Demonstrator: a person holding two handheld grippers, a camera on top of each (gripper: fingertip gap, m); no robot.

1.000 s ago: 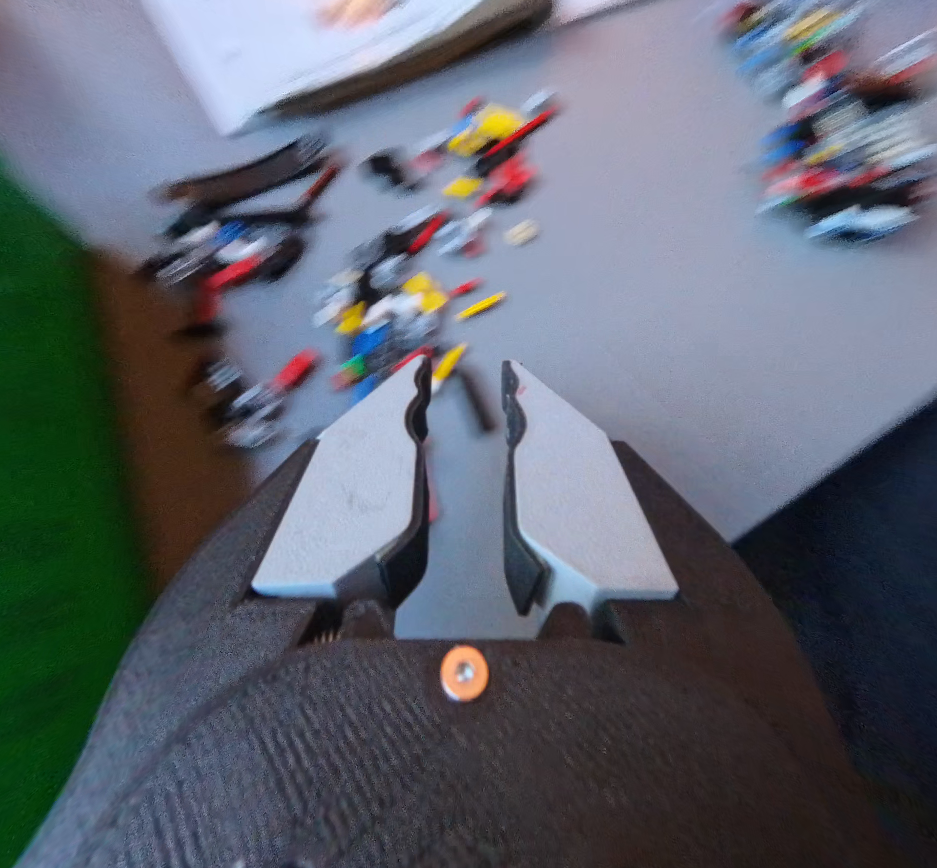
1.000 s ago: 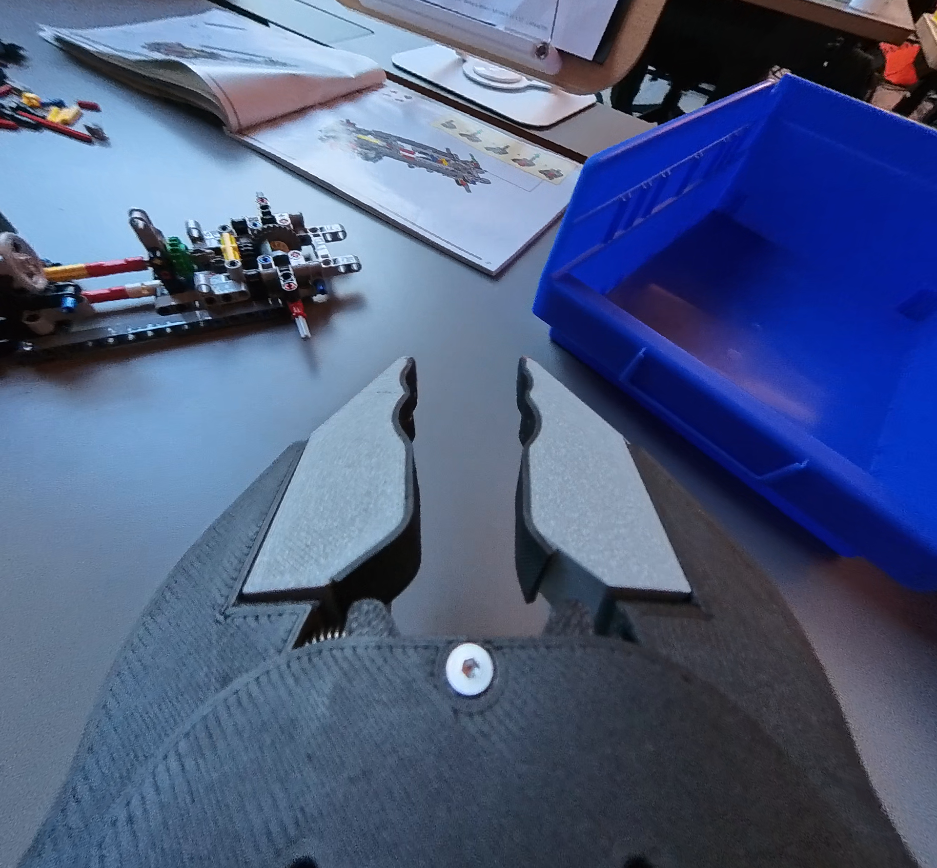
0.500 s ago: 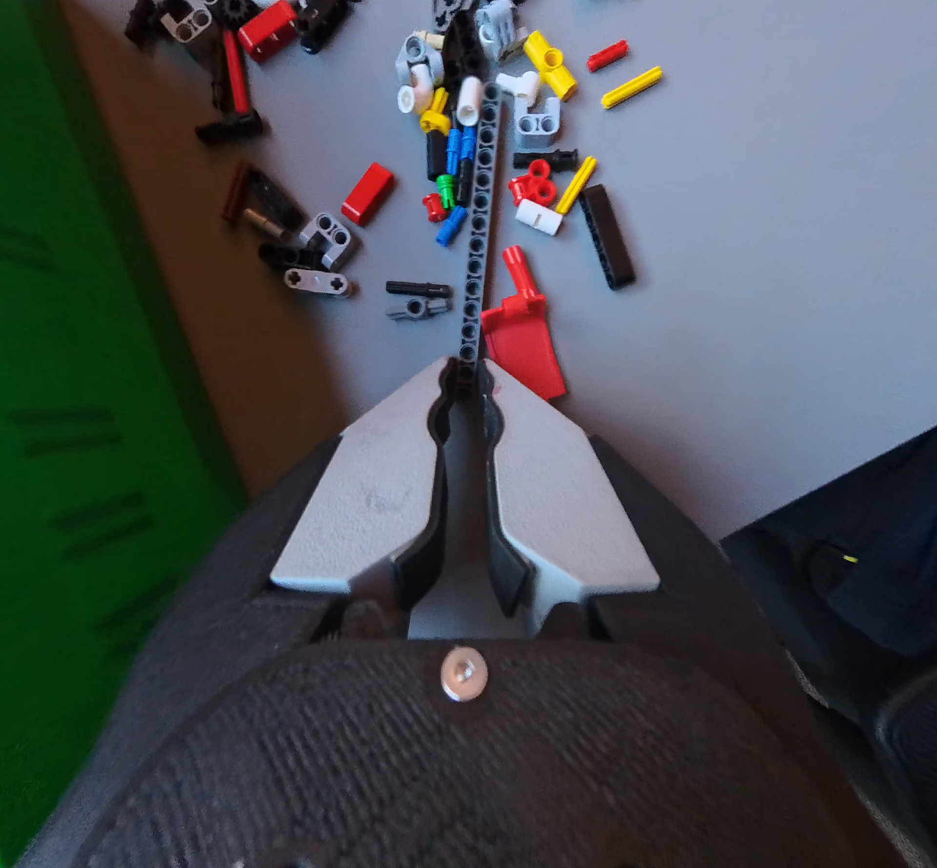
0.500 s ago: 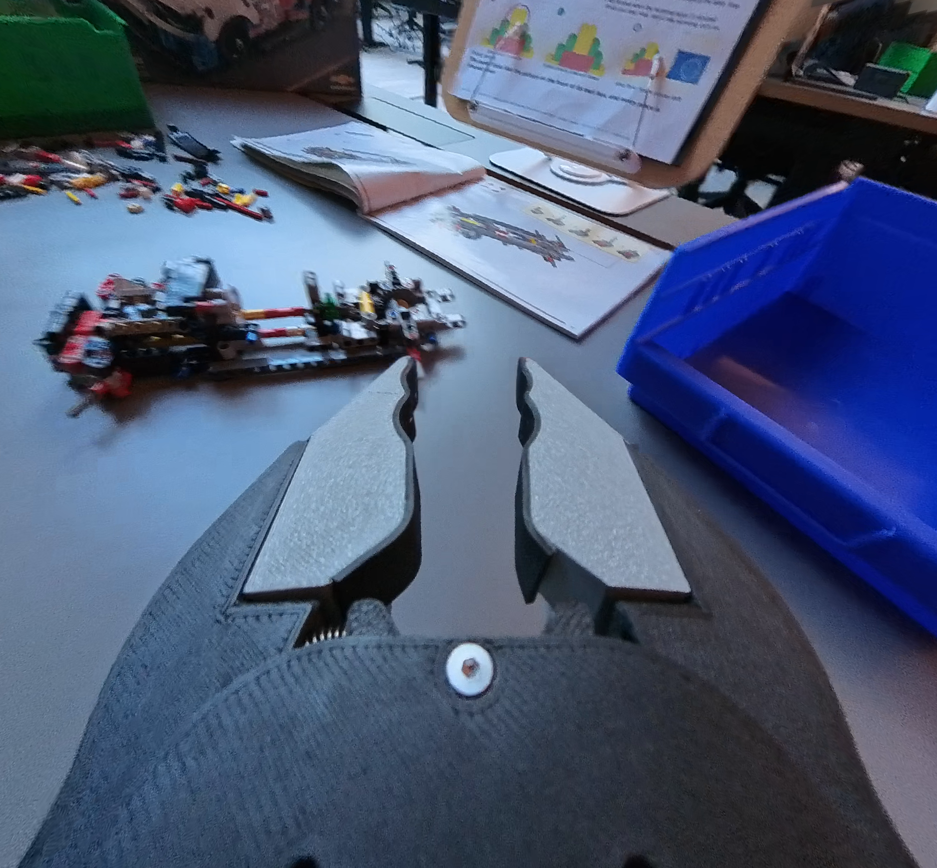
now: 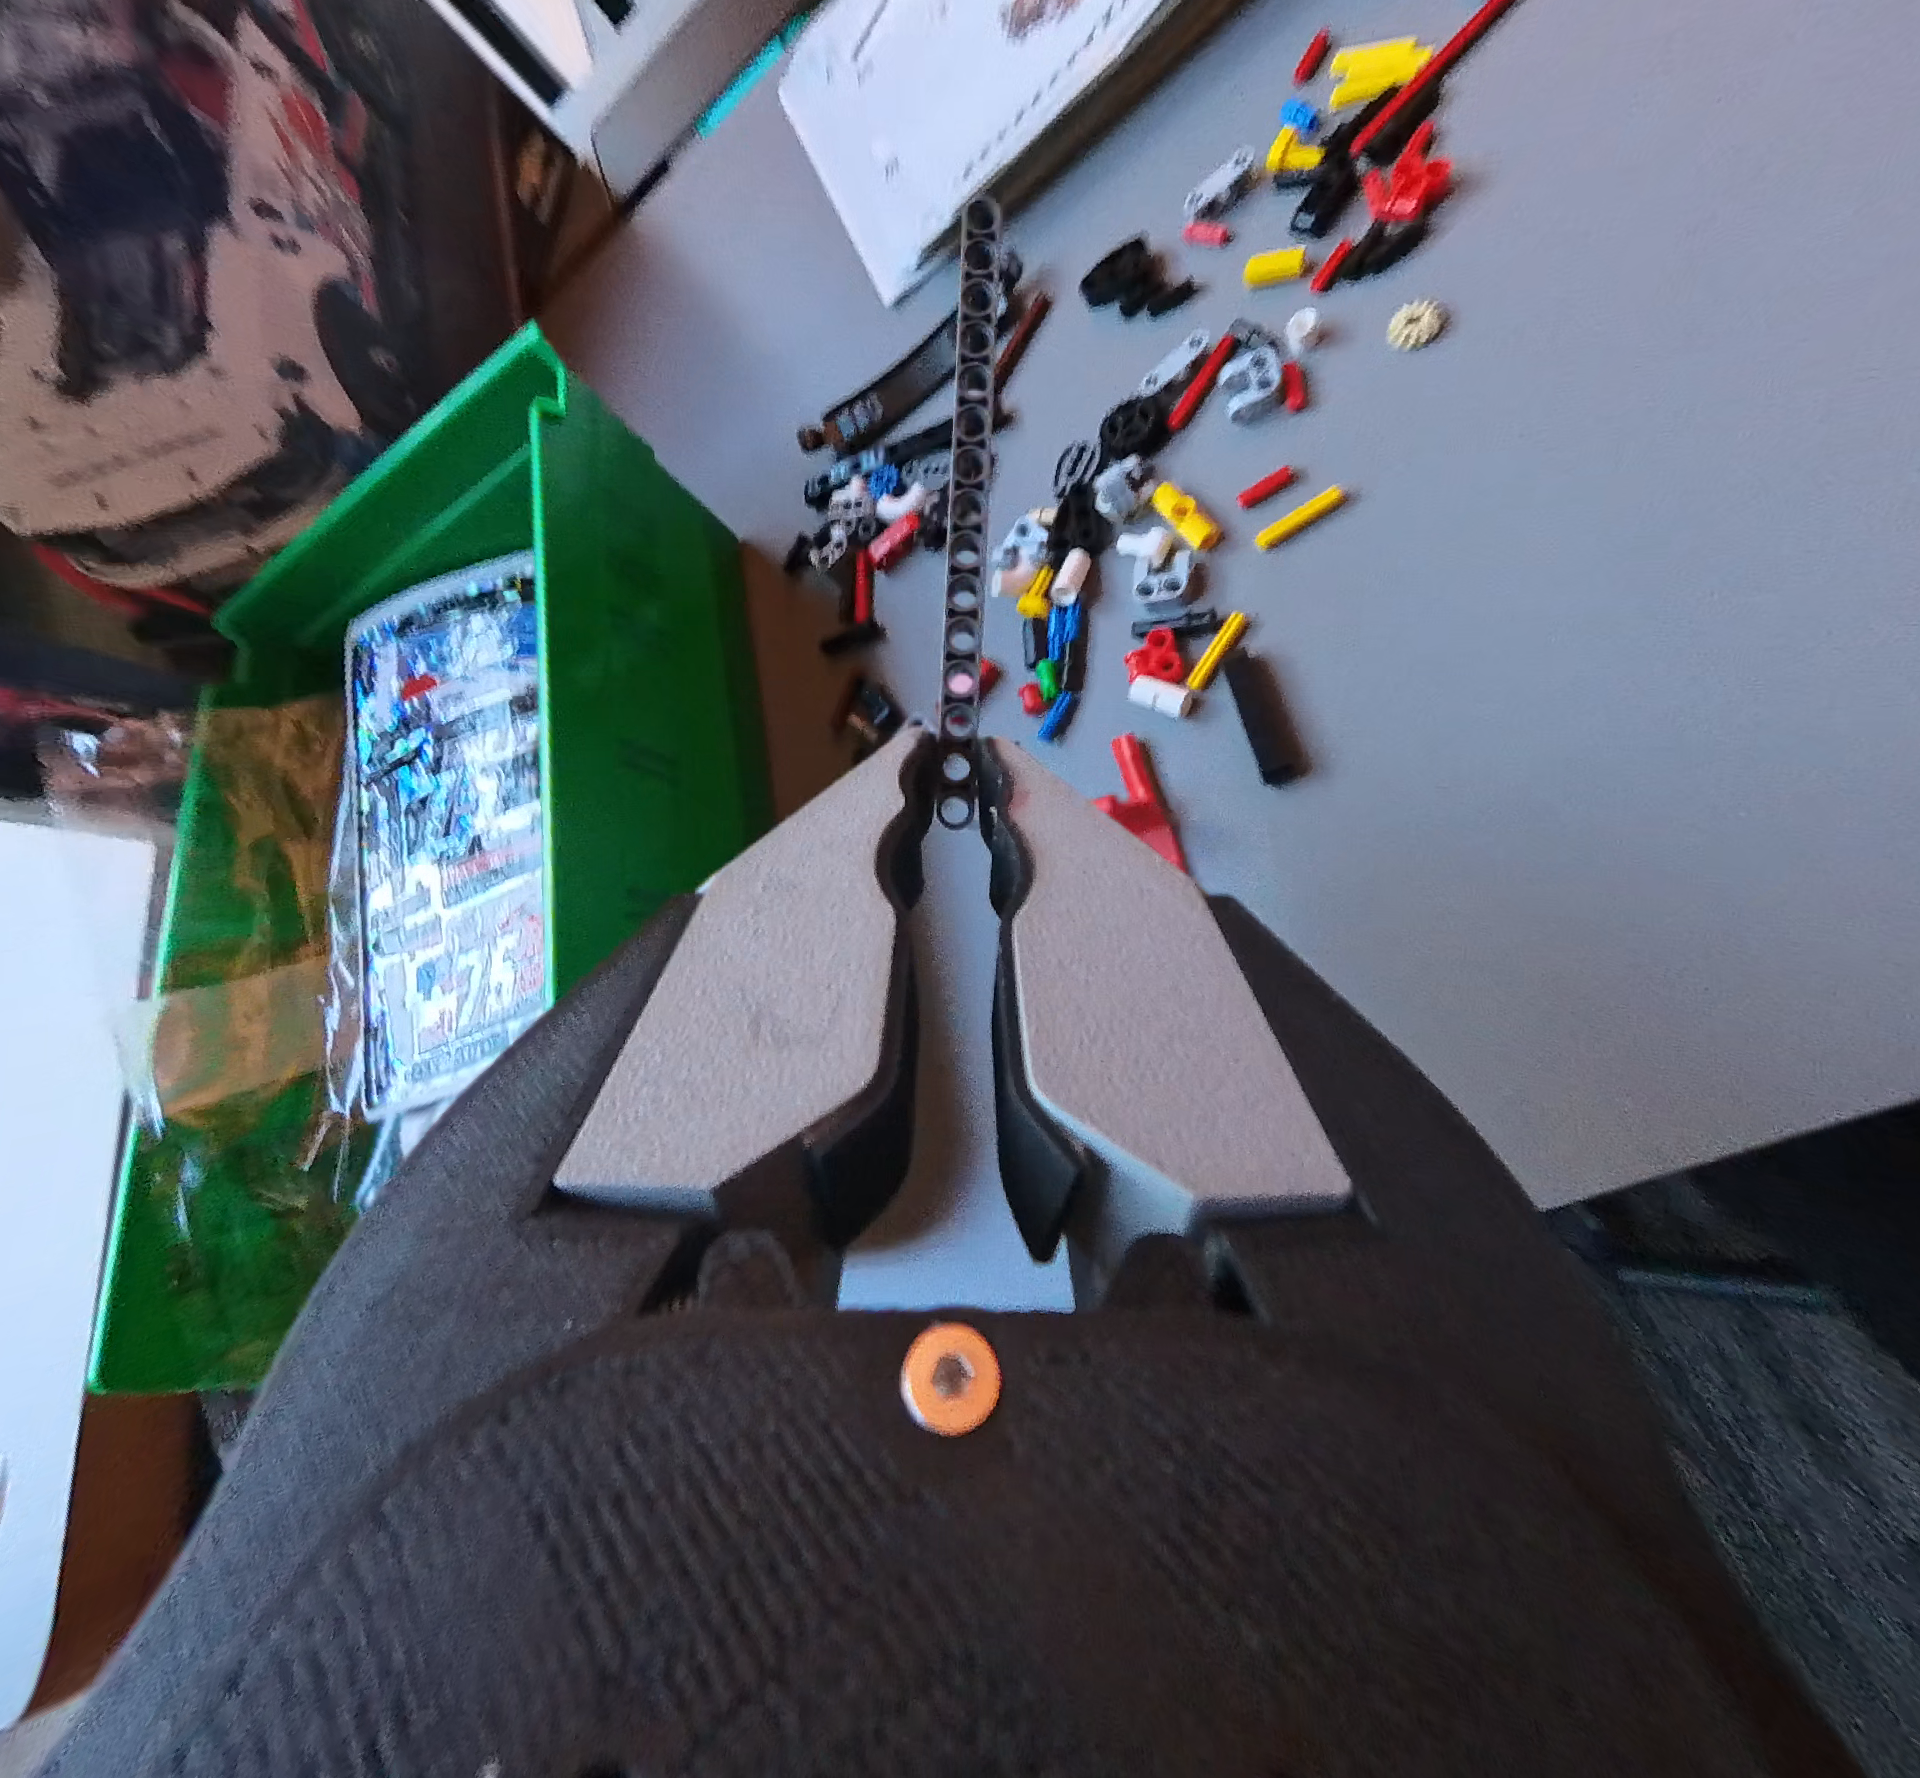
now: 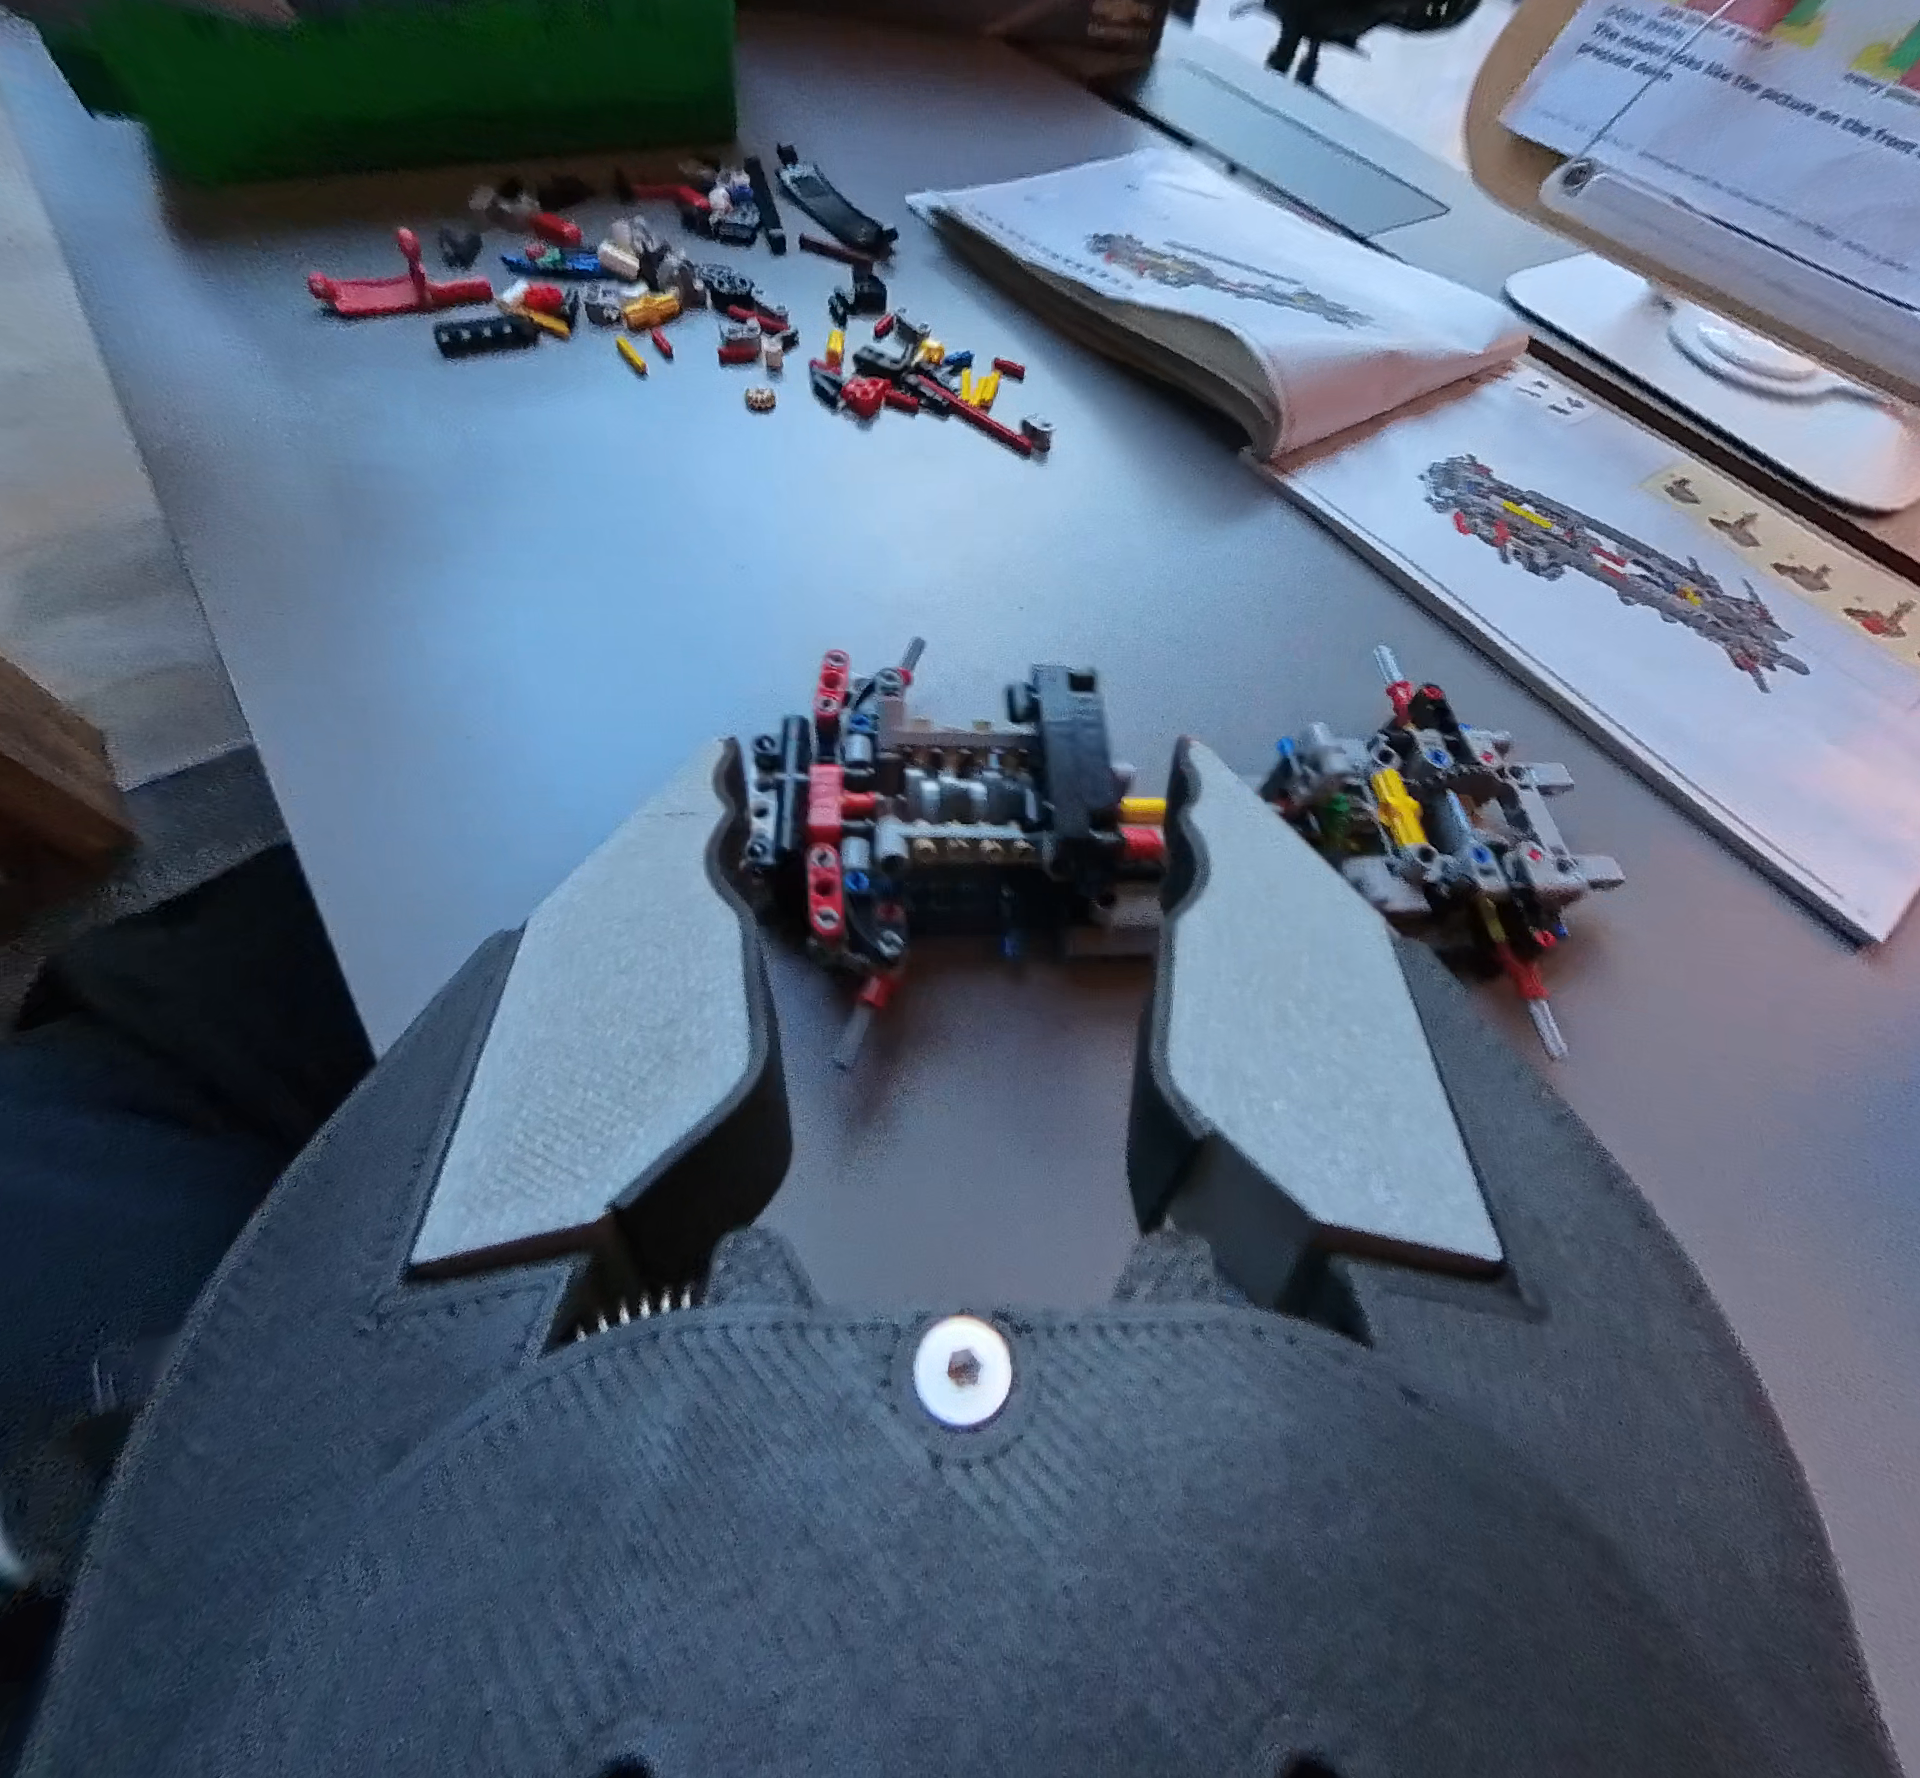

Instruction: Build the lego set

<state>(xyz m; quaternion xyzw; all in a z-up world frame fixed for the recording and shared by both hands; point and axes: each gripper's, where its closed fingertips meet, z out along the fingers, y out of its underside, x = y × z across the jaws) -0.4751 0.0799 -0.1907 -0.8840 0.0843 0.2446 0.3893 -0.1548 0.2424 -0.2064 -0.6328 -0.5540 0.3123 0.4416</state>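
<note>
My left gripper [image 5: 958,772] is shut on one end of a long dark grey beam with a row of holes [image 5: 971,481]. The beam sticks out forward, above a scatter of small loose building pieces [image 5: 1143,533] on the grey table [image 5: 1558,689]. My right gripper [image 6: 951,793] is wide open and holds nothing. Its fingers [image 6: 1247,949] stand on either side of the left block of a part-built model [image 6: 966,824] that lies on the table. The model's other end [image 6: 1434,824] lies to the right of my right finger.
A green bin [image 5: 613,648] with a bag of parts stands left of the loose pieces; it also shows in the right wrist view [image 6: 436,66]. An open instruction book [image 6: 1299,326] and a stand with a sheet [image 6: 1714,66] are at the right. The table edge [image 5: 1558,1178] is near. Spacing between my two grippers at the tips: around 35 centimeters.
My left jaws closed on the beam's end among the pieces and raised it off the table. My right gripper swung left from the blue bin to the model and opened wide.
</note>
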